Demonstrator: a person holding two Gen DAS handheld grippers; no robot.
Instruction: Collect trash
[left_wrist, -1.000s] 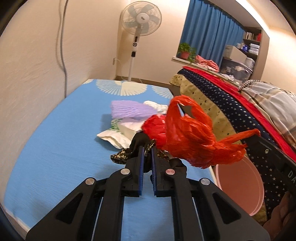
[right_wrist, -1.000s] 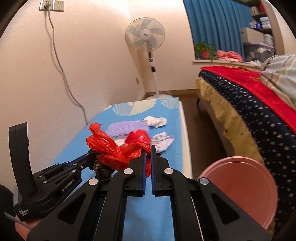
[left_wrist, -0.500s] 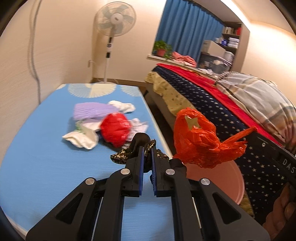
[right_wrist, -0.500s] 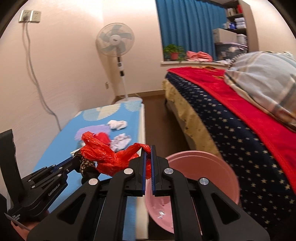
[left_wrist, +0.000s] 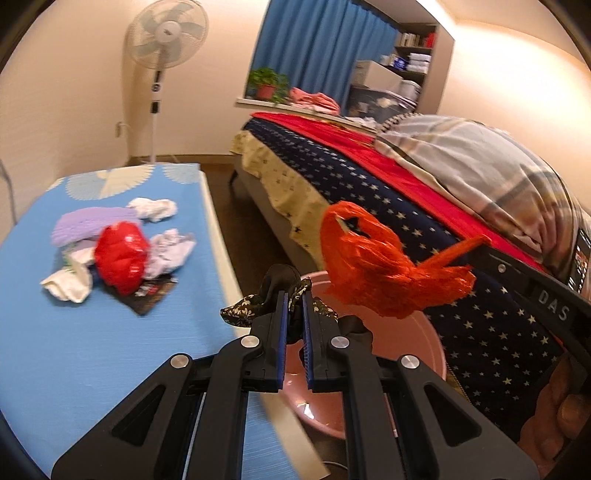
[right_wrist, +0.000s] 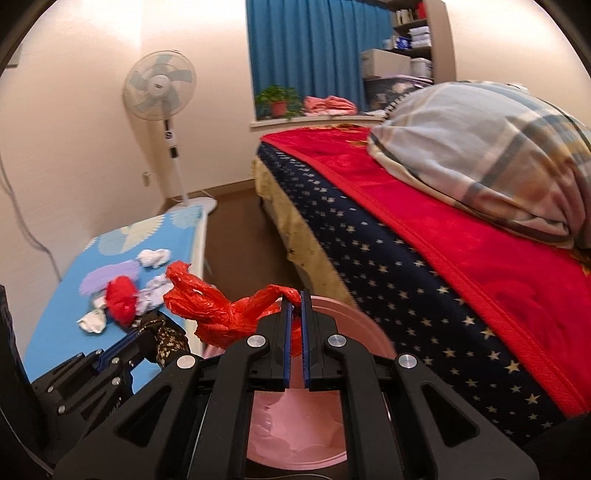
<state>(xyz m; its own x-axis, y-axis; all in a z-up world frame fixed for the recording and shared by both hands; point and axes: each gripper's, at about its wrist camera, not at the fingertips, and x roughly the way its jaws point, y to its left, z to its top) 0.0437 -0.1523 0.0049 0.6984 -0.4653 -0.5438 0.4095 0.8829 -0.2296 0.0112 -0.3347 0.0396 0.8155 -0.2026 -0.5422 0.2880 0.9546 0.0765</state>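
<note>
My left gripper is shut on a black patterned wrapper and holds it at the mat's right edge, over the rim of a pink basin. My right gripper is shut on a crumpled orange-red plastic bag and holds it above the pink basin. The bag also shows in the left wrist view. More trash lies on the blue mat: a red bag, white crumpled paper, a purple foam net and a dark flat packet.
A bed with a starred navy cover and red blanket runs along the right, a plaid pillow on it. A standing fan is at the far wall. A strip of brown floor separates mat and bed.
Both grippers have swung right, off the mat toward the bed, carrying the wrapper and the orange-red bag. The pink basin now lies under them.
</note>
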